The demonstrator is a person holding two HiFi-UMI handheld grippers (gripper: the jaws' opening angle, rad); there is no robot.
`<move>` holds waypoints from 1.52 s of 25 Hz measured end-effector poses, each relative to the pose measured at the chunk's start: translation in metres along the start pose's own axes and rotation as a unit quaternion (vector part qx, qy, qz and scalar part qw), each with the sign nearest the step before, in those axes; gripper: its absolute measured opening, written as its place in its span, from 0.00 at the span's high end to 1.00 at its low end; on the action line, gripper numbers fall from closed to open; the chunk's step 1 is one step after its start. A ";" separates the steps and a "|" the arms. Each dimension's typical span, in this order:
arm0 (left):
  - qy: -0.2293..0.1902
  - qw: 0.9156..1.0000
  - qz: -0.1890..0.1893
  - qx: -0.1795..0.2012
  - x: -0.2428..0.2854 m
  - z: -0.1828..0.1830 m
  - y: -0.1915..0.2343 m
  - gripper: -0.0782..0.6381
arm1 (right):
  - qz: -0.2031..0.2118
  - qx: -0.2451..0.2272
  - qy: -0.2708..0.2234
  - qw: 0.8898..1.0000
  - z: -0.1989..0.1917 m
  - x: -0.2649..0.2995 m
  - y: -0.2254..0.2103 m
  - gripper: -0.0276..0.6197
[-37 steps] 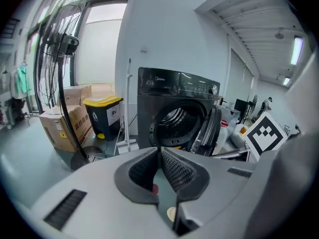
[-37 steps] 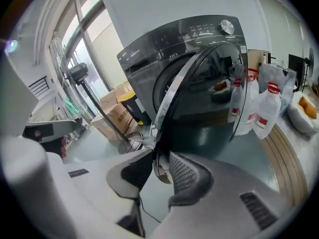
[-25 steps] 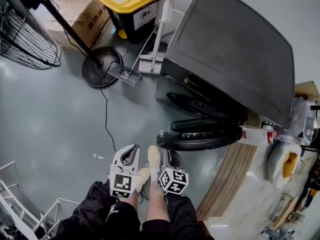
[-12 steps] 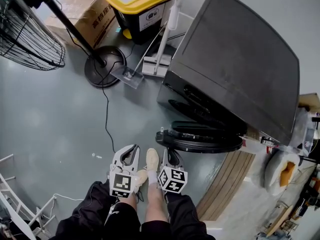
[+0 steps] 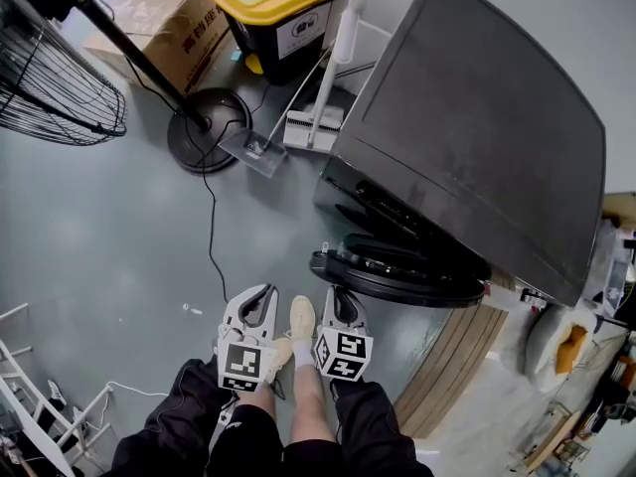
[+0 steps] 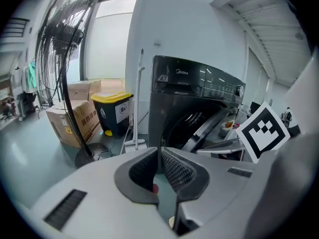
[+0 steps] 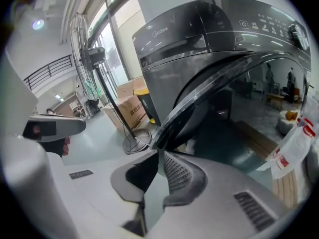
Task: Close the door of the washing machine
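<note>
The dark grey washing machine (image 5: 477,127) stands at the right, and its round door (image 5: 397,276) hangs open toward me, low over the floor. Both grippers hover by my feet, short of the door and apart from it. My left gripper (image 5: 266,292) is shut with nothing in it; in the left gripper view (image 6: 159,151) its tips meet in front of the drum opening and door (image 6: 209,128). My right gripper (image 5: 338,296) has just been closing. A thin slit remains between its tips (image 7: 160,154), with nothing in it. The door's rim (image 7: 209,91) rises just beyond.
A standing fan (image 5: 50,78) with a round base (image 5: 204,127) stands at far left; its cable (image 5: 211,227) trails over the floor. A yellow-lidded bin (image 5: 273,8), cardboard box (image 5: 169,28) and dustpan (image 5: 308,117) sit behind. A wooden board (image 5: 462,346) lies right of my shoe (image 5: 303,316).
The machine and its open door have drawn a little nearer in the head view. Both grippers keep their places by my feet. The door hangs at the same angle.
</note>
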State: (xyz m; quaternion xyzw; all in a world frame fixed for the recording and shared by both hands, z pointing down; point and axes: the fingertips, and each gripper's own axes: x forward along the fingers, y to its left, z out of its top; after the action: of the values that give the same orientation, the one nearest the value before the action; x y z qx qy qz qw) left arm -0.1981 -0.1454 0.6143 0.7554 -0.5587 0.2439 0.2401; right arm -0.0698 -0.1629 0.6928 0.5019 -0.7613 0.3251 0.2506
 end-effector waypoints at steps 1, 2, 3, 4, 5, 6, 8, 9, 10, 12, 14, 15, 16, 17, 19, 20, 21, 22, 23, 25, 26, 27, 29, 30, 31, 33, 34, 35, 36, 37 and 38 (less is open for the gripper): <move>0.000 1.000 0.000 0.000 0.002 0.001 0.000 0.84 | 0.000 -0.001 0.000 1.000 0.002 0.002 -0.001 0.88; 0.000 1.000 0.000 0.000 0.004 0.003 0.000 0.84 | 0.001 -0.001 -0.001 1.000 0.004 0.004 -0.002 0.89; -0.001 1.000 0.000 0.000 0.006 0.004 0.000 0.84 | 0.001 -0.001 -0.002 1.000 0.007 0.006 -0.004 0.89; -0.001 1.000 0.000 0.000 0.008 0.006 0.001 0.84 | 0.001 -0.001 -0.004 1.000 0.009 0.008 -0.005 0.89; -0.001 1.000 0.001 0.001 0.011 0.008 0.001 0.84 | 0.001 0.000 -0.006 1.000 0.012 0.010 -0.006 0.90; -0.001 1.000 0.001 0.001 0.013 0.009 0.002 0.84 | 0.001 0.001 -0.008 1.000 0.016 0.013 -0.008 0.91; -0.001 1.000 0.001 0.002 0.017 0.013 0.003 0.84 | -0.002 0.001 -0.014 1.000 0.023 0.017 -0.011 0.91; -0.001 1.000 0.002 0.002 0.019 0.014 0.004 0.84 | -0.004 0.000 -0.017 1.000 0.028 0.019 -0.013 0.91; -0.001 1.000 0.003 0.002 0.021 0.016 0.005 0.84 | -0.006 0.000 -0.021 1.000 0.032 0.021 -0.016 0.91; -0.001 1.000 0.005 0.002 0.026 0.018 0.006 0.84 | -0.009 0.001 -0.028 1.000 0.039 0.025 -0.022 0.91; 0.000 1.000 0.006 0.001 0.029 0.019 0.006 0.84 | -0.013 0.002 -0.032 0.999 0.046 0.028 -0.029 0.91; 0.000 1.000 0.006 0.001 0.031 0.020 0.006 0.84 | -0.015 0.002 -0.034 0.999 0.048 0.029 -0.033 0.91; 0.000 1.000 0.006 0.000 0.031 0.021 0.006 0.84 | -0.017 0.003 -0.036 0.999 0.051 0.031 -0.036 0.91; 0.001 1.000 0.006 0.000 0.032 0.022 0.006 0.84 | -0.018 0.004 -0.037 0.999 0.054 0.032 -0.038 0.91; 0.003 1.000 0.008 0.000 0.034 0.023 0.008 0.84 | -0.021 0.004 -0.039 0.999 0.060 0.036 -0.042 0.91; 0.003 1.000 0.008 0.000 0.035 0.024 0.008 0.84 | -0.022 0.003 -0.041 0.999 0.064 0.038 -0.044 0.91; 0.004 1.000 0.009 0.000 0.036 0.024 0.008 0.84 | -0.022 0.002 -0.042 0.999 0.067 0.040 -0.045 0.91; 0.004 1.000 0.010 0.000 0.037 0.024 0.008 0.84 | -0.022 0.000 -0.043 0.999 0.069 0.041 -0.047 0.91; 0.004 1.000 0.010 -0.001 0.038 0.024 0.008 0.84 | -0.022 -0.001 -0.045 0.999 0.072 0.043 -0.049 0.91; 0.004 1.000 0.012 -0.001 0.040 0.024 0.006 0.84 | -0.023 -0.003 -0.047 0.999 0.076 0.045 -0.053 0.91; 0.004 1.000 0.012 -0.001 0.041 0.025 0.006 0.84 | -0.023 -0.004 -0.048 0.999 0.078 0.047 -0.055 0.91; 0.004 1.000 0.013 -0.001 0.042 0.026 0.006 0.84 | -0.024 -0.005 -0.048 0.999 0.080 0.048 -0.056 0.91; 0.003 1.000 0.013 -0.001 0.042 0.027 0.005 0.84 | -0.027 -0.009 -0.046 0.999 0.081 0.049 -0.056 0.93; 0.003 1.000 0.012 0.000 0.042 0.028 0.004 0.84 | -0.028 -0.011 -0.045 0.999 0.081 0.049 -0.056 0.93; 0.003 1.000 0.012 0.001 0.042 0.028 0.003 0.84 | -0.029 -0.011 -0.045 0.999 0.081 0.048 -0.057 0.93; 0.003 1.000 0.011 0.003 0.041 0.028 0.001 0.84 | -0.026 0.002 -0.043 0.999 0.081 0.048 -0.057 0.93; 0.003 1.000 0.011 0.003 0.041 0.028 0.001 0.84 | -0.023 0.008 -0.041 0.999 0.082 0.050 -0.057 0.93; 0.003 1.000 0.012 0.002 0.041 0.028 0.002 0.84 | -0.021 0.011 -0.039 0.999 0.083 0.051 -0.056 0.93; 0.003 1.000 0.012 0.002 0.041 0.028 0.002 0.84 | -0.022 0.009 -0.039 0.999 0.083 0.052 -0.055 0.93; 0.004 1.000 0.013 0.002 0.041 0.028 0.003 0.84 | -0.024 0.007 -0.041 0.999 0.084 0.053 -0.055 0.93; 0.004 1.000 0.013 0.002 0.040 0.028 0.004 0.84 | -0.026 0.008 -0.044 0.999 0.084 0.053 -0.055 0.93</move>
State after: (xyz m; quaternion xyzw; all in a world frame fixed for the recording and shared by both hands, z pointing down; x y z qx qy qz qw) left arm -0.1885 -0.1935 0.6190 0.7477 -0.5670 0.2509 0.2378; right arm -0.0431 -0.2734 0.6878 0.5375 -0.7554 0.3024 0.2214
